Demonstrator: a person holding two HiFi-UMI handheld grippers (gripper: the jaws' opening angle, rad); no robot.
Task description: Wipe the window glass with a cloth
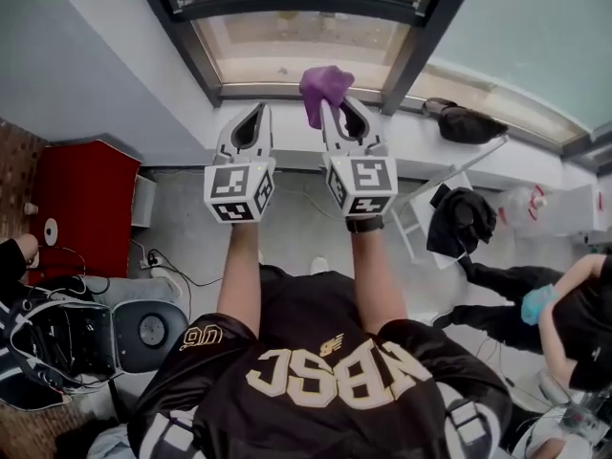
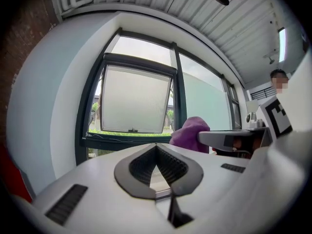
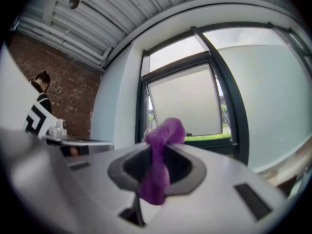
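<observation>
Purple cloth point(image 1: 325, 86); dark window frame point(image 1: 287, 0) (white grippers, black-square markers).

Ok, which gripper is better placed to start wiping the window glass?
Right. The right gripper is shut on the purple cloth and points at the window glass ahead. The left gripper is shut, with nothing between its fingers.
</observation>
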